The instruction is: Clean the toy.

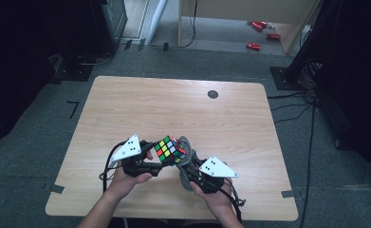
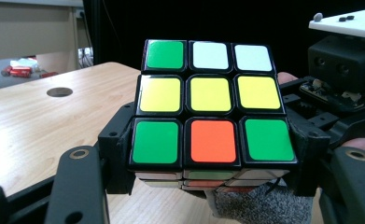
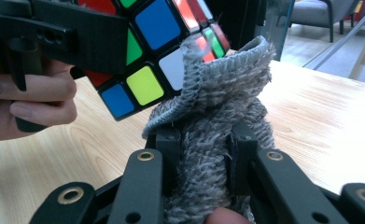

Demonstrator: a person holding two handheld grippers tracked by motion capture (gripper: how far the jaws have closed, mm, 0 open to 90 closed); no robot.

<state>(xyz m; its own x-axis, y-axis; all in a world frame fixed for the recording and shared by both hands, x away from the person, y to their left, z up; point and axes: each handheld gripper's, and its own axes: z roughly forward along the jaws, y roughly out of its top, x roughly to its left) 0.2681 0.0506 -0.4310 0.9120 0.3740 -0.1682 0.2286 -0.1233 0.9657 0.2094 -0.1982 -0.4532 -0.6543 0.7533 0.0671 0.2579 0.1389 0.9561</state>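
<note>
glossy plastic cube (image 2: 211, 106), rough grey cloth (image 3: 217, 140), wooden table (image 1: 140, 109)

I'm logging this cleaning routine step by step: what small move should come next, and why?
Probably slide the grey knitted cloth across the cube's side. The left gripper clamps the multicoloured puzzle cube above the wooden table, and the right gripper pinches the cloth, whose folded top already touches the cube.

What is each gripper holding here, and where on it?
Left gripper: puzzle cube, clamped across its bottom layer. Right gripper: grey cloth, pinched mid-fold.
</note>
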